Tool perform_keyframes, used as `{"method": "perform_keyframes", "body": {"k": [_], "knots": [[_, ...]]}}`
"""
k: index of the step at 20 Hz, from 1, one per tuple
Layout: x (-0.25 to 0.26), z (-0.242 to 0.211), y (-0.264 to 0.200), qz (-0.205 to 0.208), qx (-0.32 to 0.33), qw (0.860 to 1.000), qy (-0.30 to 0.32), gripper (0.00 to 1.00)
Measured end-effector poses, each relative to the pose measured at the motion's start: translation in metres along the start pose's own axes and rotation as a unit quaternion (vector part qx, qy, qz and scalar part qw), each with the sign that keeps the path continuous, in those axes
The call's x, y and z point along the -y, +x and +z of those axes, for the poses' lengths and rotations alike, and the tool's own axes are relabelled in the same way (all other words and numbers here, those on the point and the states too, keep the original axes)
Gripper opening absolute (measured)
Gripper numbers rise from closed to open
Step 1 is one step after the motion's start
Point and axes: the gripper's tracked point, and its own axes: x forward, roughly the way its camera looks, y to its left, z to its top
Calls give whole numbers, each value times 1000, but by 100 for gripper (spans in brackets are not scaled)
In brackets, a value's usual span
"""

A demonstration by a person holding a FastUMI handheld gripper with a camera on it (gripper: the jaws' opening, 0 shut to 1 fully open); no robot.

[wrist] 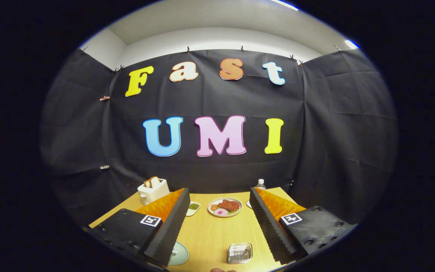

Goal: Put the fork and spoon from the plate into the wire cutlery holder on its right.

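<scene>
fork (173, 250) tines just visible, silvery, poking out past the inner edge of the left finger at the bottom left of the frame; rest hidden, spoon not made out. lying on a pale green plate (181, 254), round and flat, mostly covered by that finger. wire cutlery holder (240, 252) low in the frame, right of the plate and well apart from it; small, squarish, shiny metal mesh with rounded corners, sitting on the light wooden table (213, 230) between the two fingers, closer to the right one. gripper (217, 226) spread wide, released, clasping nothing, both fingers reaching up from the bottom corners toward the middle. beyond the fingertips, near the centre of the frame, a white dish of food (224, 207) with brown, pink and green pieces. left of it a small dish with something green (193, 207), partly behind the left fingertip. further left and higher, a white toaster (153, 190) with toast sticking out of the top. behind the right fingertip, a clear bottle with a white cap (261, 184) at the table's far edge.
</scene>
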Motion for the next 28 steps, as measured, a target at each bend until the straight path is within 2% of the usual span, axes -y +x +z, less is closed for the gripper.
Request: {"method": "perform_keyframes", "body": {"k": [4,7,12,14,18,21,26,28], "knots": [[-21,-48,7,-5,-61,998,-17,99],[-55,-89,13,14,-120,993,-5,99],[-109,-164,20,47,-247,968,-10,99],[-129,-202,20,61,-307,950,-8,99],[-154,-285,14,69,-437,897,11,95],[-162,-337,7,65,-522,850,9,78],[-177,-383,-4,64,-605,794,10,74],[-179,-395,-7,56,-623,780,11,74]]}}
